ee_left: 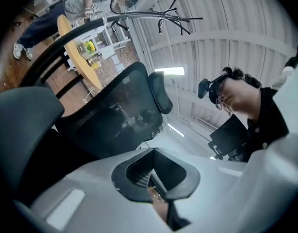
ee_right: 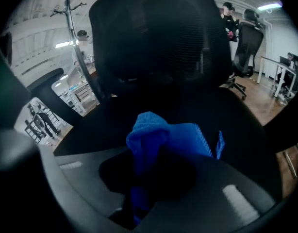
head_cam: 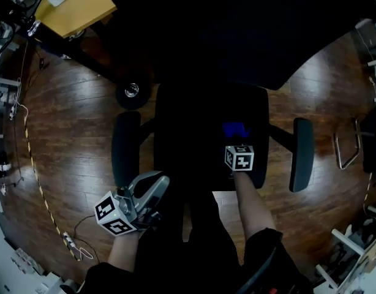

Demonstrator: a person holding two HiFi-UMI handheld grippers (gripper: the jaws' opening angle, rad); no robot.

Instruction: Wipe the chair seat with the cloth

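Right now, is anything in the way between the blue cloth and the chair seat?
No, nothing visible is. The right gripper is shut on the cloth right over the seat, and the seat around it looks bare. The left gripper is off to the side by an armrest.

Fuzzy blue cloth (ee_right: 168,137), black mesh chair back (ee_right: 158,47), matt dark armrests (head_cam: 302,155), glossy wooden plank floor (head_cam: 71,133).

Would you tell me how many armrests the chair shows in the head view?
2: the left armrest beside the seat, and the right armrest opposite. None seems hidden.
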